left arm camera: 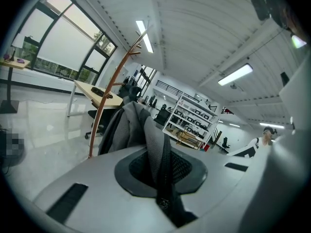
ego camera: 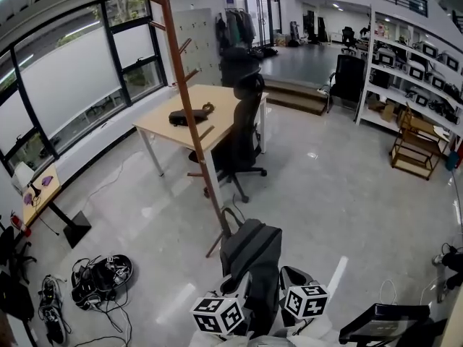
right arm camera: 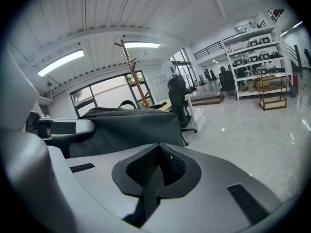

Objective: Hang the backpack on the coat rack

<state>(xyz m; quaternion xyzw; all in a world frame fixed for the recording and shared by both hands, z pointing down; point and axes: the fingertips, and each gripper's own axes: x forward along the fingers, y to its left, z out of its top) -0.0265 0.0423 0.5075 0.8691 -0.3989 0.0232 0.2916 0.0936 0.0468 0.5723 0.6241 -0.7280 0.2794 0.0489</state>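
The backpack (ego camera: pixel 251 262) is held up between the 2 grippers at the bottom of the head view. It is just beside the foot of the wooden coat rack (ego camera: pixel 189 100) and not hung on it. The left gripper (left arm camera: pixel 163 166) is closed on its padded mesh strap (left arm camera: pixel 154 140), and the right gripper (right arm camera: pixel 155 171) is closed on a black strap (right arm camera: pixel 148 198). The backpack is dark grey and soft, with 1 carry loop (ego camera: pixel 233 215) on top.

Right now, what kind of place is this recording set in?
Likely an open office or lab workspace: a wooden desk with an office chair, white shelving holding boxes, and tall windows.
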